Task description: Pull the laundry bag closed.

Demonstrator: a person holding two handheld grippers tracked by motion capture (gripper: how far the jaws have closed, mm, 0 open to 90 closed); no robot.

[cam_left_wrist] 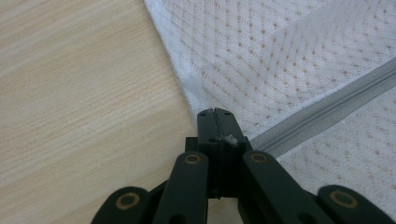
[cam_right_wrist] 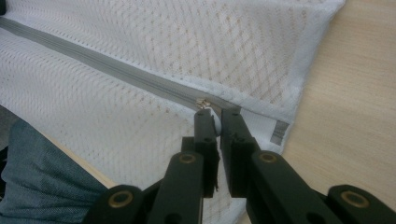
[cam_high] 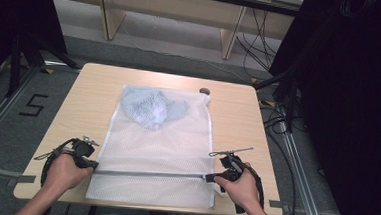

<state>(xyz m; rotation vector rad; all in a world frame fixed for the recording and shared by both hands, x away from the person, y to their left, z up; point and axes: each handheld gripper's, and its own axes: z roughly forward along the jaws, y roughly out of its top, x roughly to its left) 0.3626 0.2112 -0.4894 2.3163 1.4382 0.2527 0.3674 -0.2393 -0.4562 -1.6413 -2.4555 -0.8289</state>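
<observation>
Two tools grip a mesh bag's zipper

Left tool (cam_high: 94,164), jaws pressed together, pinches the mesh bag (cam_high: 156,145) at its left edge. Right tool (cam_high: 210,177) clamps the zipper pull (cam_right_wrist: 204,103) near the table's (cam_high: 89,96) front edge.

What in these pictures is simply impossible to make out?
- The garment inside the mesh bag: high view, blurred by the mesh and small, so its type is unclear.
- The zipper pull: right gripper view, mostly covered by the right gripper.
- What the left gripper pinches at the bag's edge: left gripper view, hidden between closed jaws.
- The small dark object at the table's far edge: high view, too small to identify.
</observation>
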